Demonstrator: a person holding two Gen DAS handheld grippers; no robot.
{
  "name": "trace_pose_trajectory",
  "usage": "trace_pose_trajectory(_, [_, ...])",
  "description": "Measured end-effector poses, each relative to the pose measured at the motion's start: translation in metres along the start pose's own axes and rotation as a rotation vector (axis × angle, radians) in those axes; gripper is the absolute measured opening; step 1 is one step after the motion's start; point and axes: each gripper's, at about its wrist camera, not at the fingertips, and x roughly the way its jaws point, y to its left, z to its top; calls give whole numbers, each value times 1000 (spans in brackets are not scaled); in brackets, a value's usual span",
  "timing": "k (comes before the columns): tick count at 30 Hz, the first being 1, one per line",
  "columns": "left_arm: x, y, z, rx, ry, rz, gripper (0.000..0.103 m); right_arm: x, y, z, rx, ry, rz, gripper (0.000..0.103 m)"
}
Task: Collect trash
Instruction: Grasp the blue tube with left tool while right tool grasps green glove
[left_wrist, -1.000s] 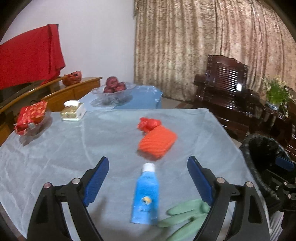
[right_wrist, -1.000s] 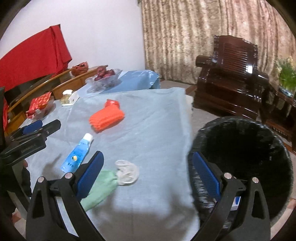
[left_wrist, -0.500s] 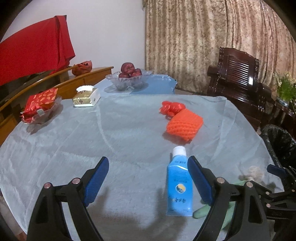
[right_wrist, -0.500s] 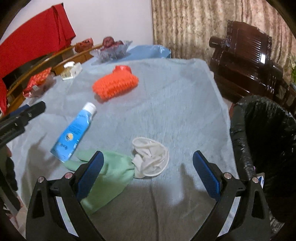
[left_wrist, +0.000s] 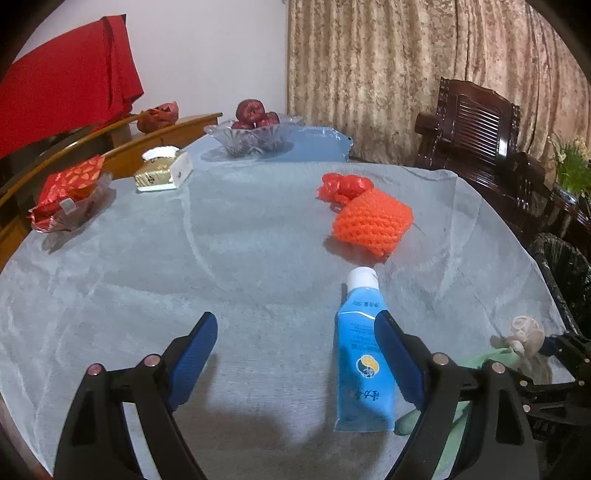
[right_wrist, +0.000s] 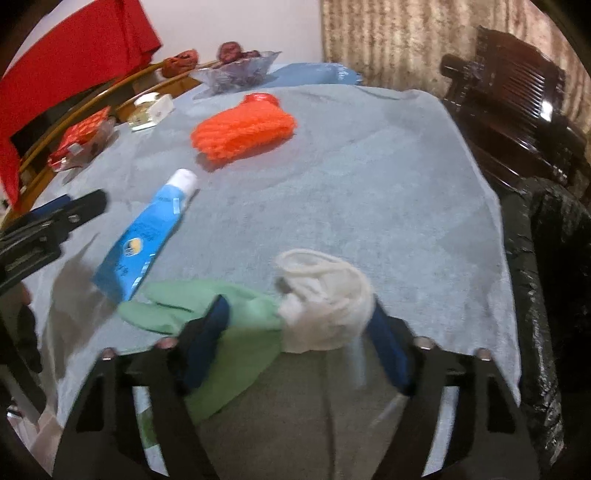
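Observation:
My left gripper (left_wrist: 295, 350) hangs open low over the grey tablecloth (left_wrist: 184, 258). A blue tube (left_wrist: 364, 354) with a white cap lies under its right finger. Beyond it are an orange foam net (left_wrist: 371, 225) and a red crumpled wrapper (left_wrist: 343, 186). My right gripper (right_wrist: 299, 332) is closing its jaws around a white crumpled wad (right_wrist: 325, 302) joined to a green glove (right_wrist: 207, 306). The right pad is at the wad's edge and the left pad lies over the glove. The picture is too blurred to show a firm grip. A black-lined bin (right_wrist: 554, 277) stands off the table's right edge.
At the far side stand a glass fruit bowl (left_wrist: 255, 136), a tissue box (left_wrist: 162, 173) and a red packet in a dish (left_wrist: 70, 192). A dark wooden chair (left_wrist: 476, 129) and a plant (left_wrist: 572, 170) sit to the right, before a curtain. The table's edge runs close below both grippers.
Both grippers came down closer to the table. The right gripper's jaws narrowed around the white wad. In the left view the blue tube shifted from the middle to under the right finger.

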Motion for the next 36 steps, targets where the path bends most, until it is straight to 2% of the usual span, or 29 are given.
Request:
trace_pose_trajectory(9, [18, -15, 1, 16, 40, -31, 85, 0, -5, 9, -31, -14, 21, 43])
trace_pose_trajectory(18, [46, -28, 6, 16, 104, -51, 85, 0, -29, 37, -42, -52, -22, 42])
trace_pose_trajectory(28, [74, -30, 5, 1, 190, -45, 83, 10, -39, 36, -26, -34, -26, 42])
trace_pose_trajectory(31, [75, -30, 7, -4, 183, -57, 72, 11, -41, 37, -14, -34, -18, 42])
trace_pose_trajectory(32, [75, -30, 8, -8, 179, -59, 61, 10, -41, 38, -13, -36, -16, 42])
trace_pose_trajectory(33, [74, -29, 9, -10, 172, -61, 44, 10, -41, 39, -11, -38, -14, 42])
trace_pose_trajectory(36, [73, -29, 12, -24, 173, -69, 44, 6, -42, 42, -5, -50, -9, 42])
